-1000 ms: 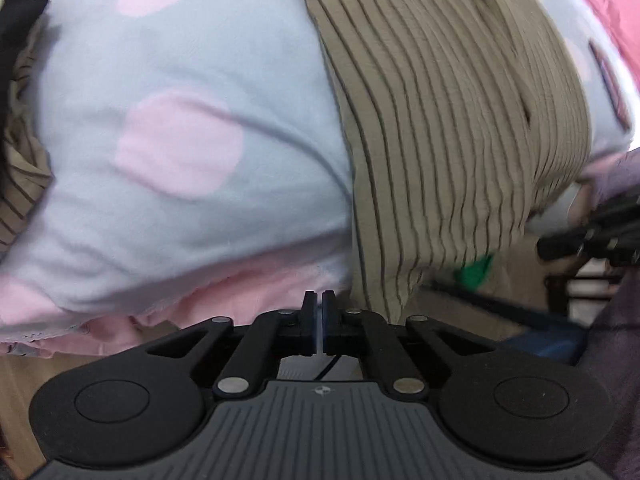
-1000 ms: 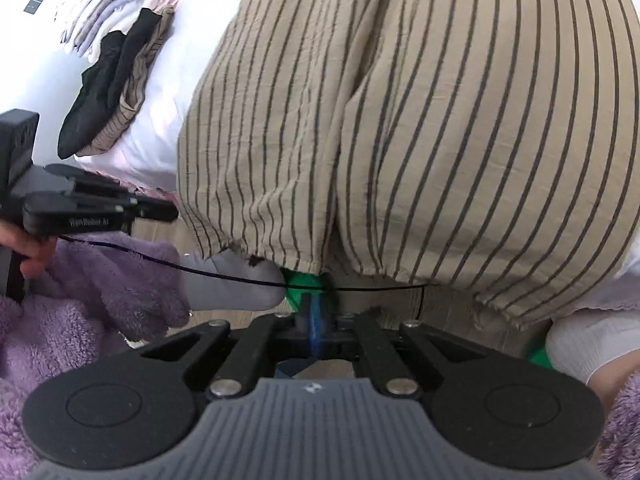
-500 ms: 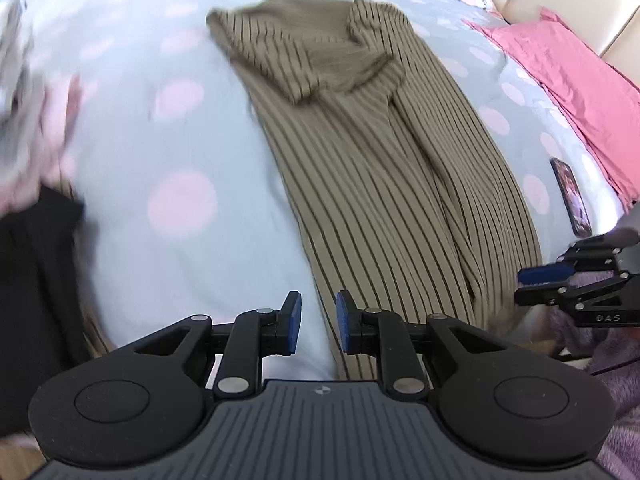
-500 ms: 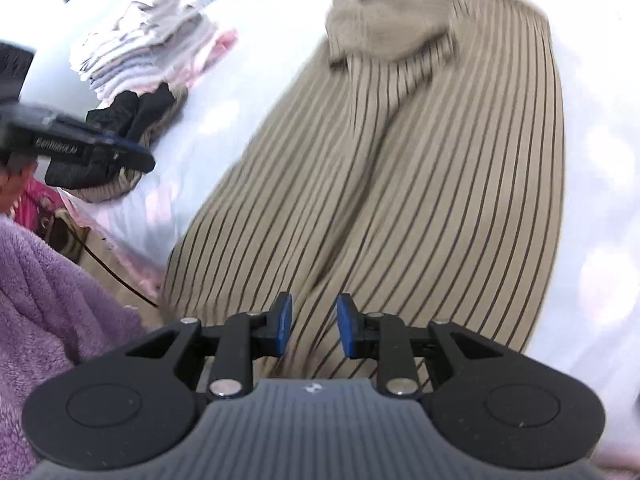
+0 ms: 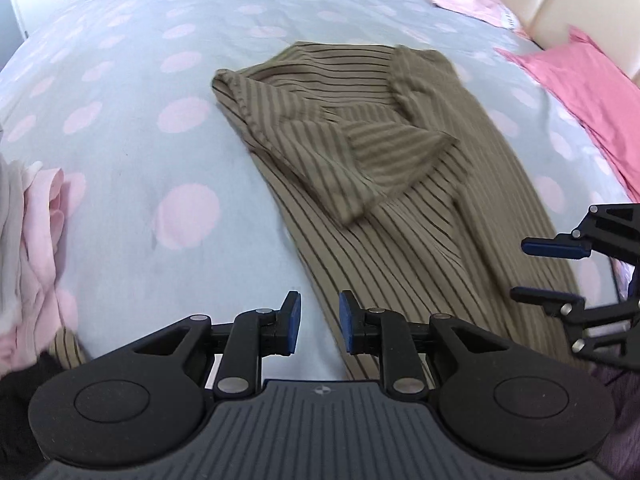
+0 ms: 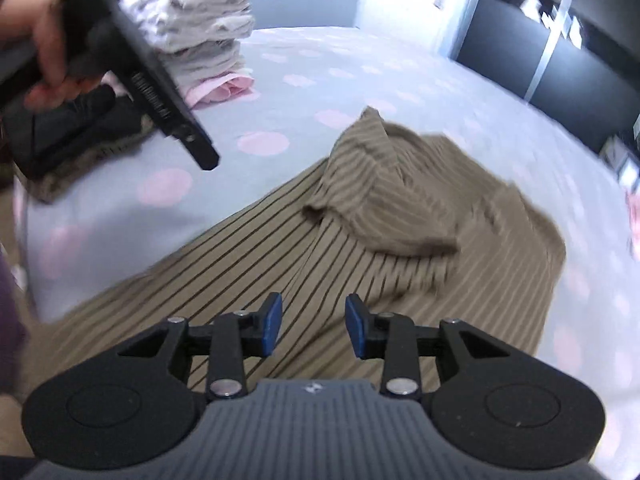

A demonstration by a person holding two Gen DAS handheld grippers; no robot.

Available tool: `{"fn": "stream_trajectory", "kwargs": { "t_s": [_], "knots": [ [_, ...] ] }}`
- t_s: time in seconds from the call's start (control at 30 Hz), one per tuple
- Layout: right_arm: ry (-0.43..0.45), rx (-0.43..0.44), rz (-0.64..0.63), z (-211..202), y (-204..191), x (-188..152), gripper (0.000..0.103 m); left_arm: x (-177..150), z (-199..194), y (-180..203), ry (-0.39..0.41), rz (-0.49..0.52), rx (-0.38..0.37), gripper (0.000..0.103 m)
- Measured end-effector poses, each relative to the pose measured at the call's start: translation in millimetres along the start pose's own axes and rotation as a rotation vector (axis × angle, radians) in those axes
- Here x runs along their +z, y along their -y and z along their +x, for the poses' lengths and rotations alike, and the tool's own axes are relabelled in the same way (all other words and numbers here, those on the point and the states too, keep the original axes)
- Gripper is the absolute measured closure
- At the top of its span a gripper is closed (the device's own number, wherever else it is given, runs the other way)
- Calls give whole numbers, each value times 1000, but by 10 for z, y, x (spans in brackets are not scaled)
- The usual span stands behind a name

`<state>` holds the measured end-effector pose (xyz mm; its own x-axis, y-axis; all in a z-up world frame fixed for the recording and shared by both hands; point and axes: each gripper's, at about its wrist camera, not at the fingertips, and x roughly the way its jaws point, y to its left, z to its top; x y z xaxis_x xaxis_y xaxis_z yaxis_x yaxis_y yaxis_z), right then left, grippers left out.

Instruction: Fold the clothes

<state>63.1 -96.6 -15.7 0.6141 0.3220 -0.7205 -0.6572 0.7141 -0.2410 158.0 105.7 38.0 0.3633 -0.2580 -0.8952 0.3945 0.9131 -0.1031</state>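
A tan dress with dark stripes (image 5: 400,200) lies lengthwise on the bed, its sleeves folded in over the far end. My left gripper (image 5: 319,312) hovers above its near left edge; the jaws are opening and nothing is between them. In the right wrist view the same dress (image 6: 360,264) spreads below my right gripper (image 6: 314,316), whose jaws are also opening on nothing. The right gripper (image 5: 552,268) shows at the right of the left wrist view. A hand holds the left gripper (image 6: 200,156) at the upper left of the right wrist view.
The bed sheet (image 5: 160,80) is pale blue with pink dots. A stack of folded clothes (image 6: 200,12) and a dark garment (image 6: 80,128) sit at the bed's left side, with pink cloth (image 5: 36,216) beside them. Pink pillows (image 5: 580,76) lie by the headboard.
Both grippers were shut low at the bed's edge by the dress hem. They have risen over the bed, their jaws have parted, and the whole dress has come into view.
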Motion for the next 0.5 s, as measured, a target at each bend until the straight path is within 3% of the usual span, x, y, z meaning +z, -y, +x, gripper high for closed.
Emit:
{"fn": "stream_trajectory", "kwargs": {
  "t_s": [0.3, 0.4, 0.47, 0.5],
  "knots": [
    [47, -104, -416, 908, -198, 269, 65, 220, 475, -451, -28, -116, 3, 84],
    [46, -148, -502, 1121, -263, 313, 65, 243, 580, -534, -44, -135, -8, 84],
    [29, -146, -515, 1228, -265, 346, 70, 267, 629, -565, -45, -139, -19, 84],
    [29, -141, -496, 1246, -240, 385, 85, 278, 647, -575, -42, -138, -20, 84]
  ]
}}
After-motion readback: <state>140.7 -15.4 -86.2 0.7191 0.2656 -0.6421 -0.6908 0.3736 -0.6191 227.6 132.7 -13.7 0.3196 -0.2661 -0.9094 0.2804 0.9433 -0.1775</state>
